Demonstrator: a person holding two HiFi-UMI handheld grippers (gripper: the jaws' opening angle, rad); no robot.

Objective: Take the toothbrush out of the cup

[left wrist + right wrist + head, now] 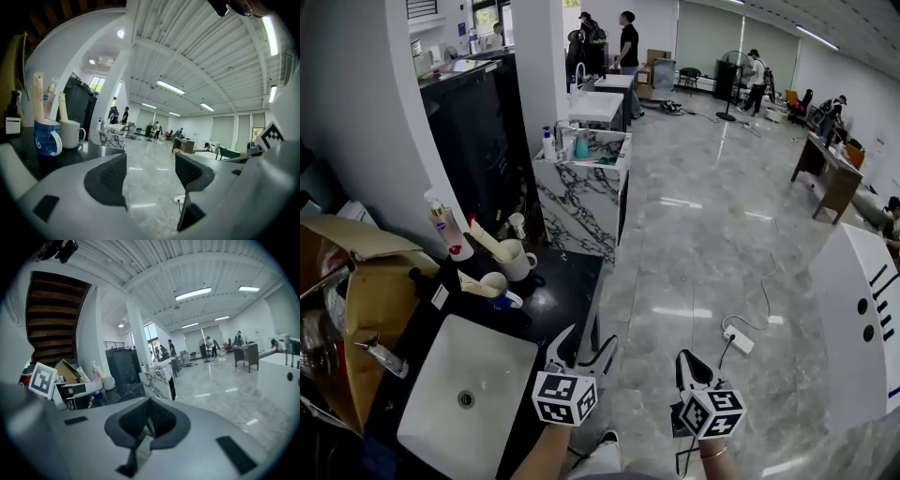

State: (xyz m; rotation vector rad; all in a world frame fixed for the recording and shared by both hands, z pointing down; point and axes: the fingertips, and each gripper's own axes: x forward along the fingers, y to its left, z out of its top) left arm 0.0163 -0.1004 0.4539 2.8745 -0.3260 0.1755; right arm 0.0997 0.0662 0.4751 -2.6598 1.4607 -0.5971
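Note:
Two mugs stand on the black counter (567,281) behind the sink: a blue-and-white mug (497,285) (47,139) and a plain white mug (518,260) (71,133). A cream-coloured upright item sticks out of each (38,96) (62,107); I cannot tell which is the toothbrush. My left gripper (587,342) (150,171) hangs off the counter's front right corner, well short of the mugs, open with nothing between its jaws. My right gripper (692,366) (149,416) is over the grey floor to its right, shut and empty.
A white sink (441,412) fills the counter's near end, with a tap (384,356) and a cardboard box (366,281) to its left. A pump bottle (445,228) stands behind the mugs. Beyond is a marble counter (581,202). A power strip (738,339) lies on the floor.

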